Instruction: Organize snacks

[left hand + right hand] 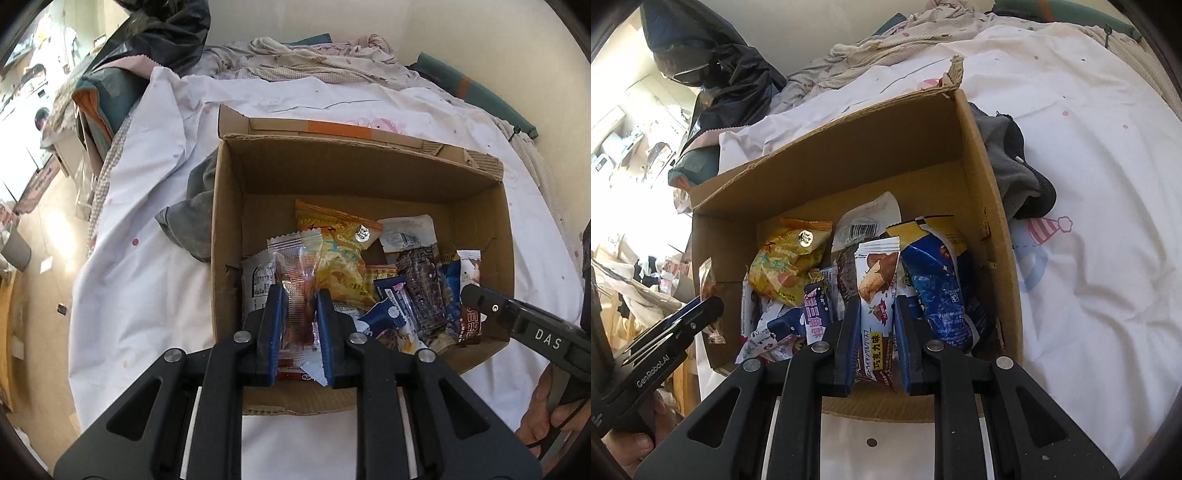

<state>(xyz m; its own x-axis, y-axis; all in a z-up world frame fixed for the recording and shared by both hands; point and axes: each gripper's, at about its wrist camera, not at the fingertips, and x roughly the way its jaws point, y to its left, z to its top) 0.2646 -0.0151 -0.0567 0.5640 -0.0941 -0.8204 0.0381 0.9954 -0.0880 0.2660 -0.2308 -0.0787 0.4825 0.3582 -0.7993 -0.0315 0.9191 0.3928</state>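
An open cardboard box [354, 173] sits on a white bedsheet and holds several snack packets. My left gripper [299, 295] is shut on a clear packet with a reddish-brown snack [295, 266], held over the box's near left corner. My right gripper [875, 306] is shut on a white and brown chocolate snack packet [877, 280], held over the box's near side. The right gripper also shows in the left wrist view [476, 299] with its packet [468, 266]. A yellow chip bag [336, 254] lies in the box; it also shows in the right wrist view [786, 262].
A grey garment [192, 218] lies against the box's left wall. A blue packet [942, 291] and a dark blue one [388, 314] lie in the box. Crumpled bedding [314, 59] and a black bag [162, 33] lie at the back. The bed's left edge drops to a cluttered floor.
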